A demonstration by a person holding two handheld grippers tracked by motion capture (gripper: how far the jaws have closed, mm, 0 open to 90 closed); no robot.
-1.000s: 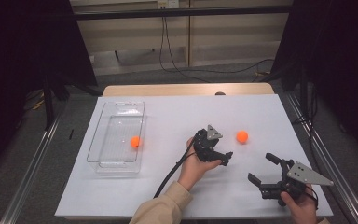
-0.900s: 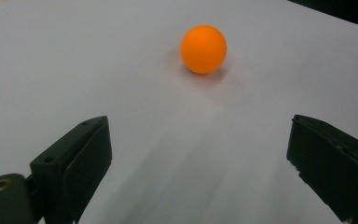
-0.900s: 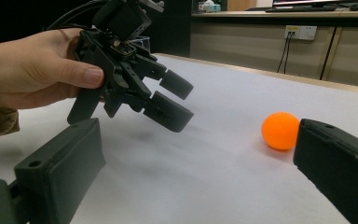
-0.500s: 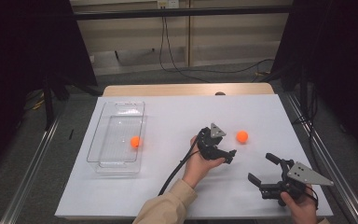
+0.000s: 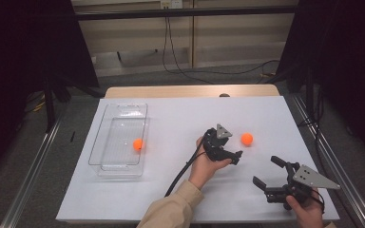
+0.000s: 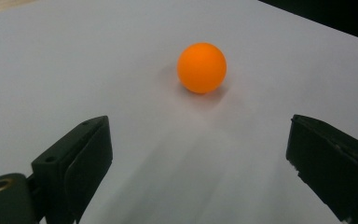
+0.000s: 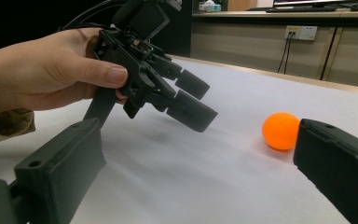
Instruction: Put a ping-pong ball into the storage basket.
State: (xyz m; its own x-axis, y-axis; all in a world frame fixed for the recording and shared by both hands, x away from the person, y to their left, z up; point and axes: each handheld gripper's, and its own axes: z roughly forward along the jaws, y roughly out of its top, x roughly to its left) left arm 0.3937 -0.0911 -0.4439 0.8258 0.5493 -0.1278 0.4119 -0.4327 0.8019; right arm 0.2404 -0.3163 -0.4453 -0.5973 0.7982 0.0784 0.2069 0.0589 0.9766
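Observation:
An orange ball [image 5: 246,138] [image 6: 202,67] [image 7: 280,130] lies loose on the white table [image 5: 180,123], right of centre. My left gripper [image 5: 233,149] [image 6: 200,172] [image 7: 186,100] is held just left of it, pointing at it, jaws open and empty, with the ball a short way ahead of the tips. My right gripper [image 5: 266,171] [image 7: 200,177] rests low near the front right of the table, open with nothing between its jaws, and looks toward the ball and the left gripper. A second orange ball [image 5: 138,144] sits inside the clear tray [image 5: 119,166].
The clear plastic tray stands on the left part of the table. A black cable [image 5: 183,171] trails from the left gripper back along the sleeve. The table's front edge runs close behind the right hand [image 5: 304,213].
The left gripper has crept a little to the right, closer to the loose ball. The right gripper and both balls have stayed where they were.

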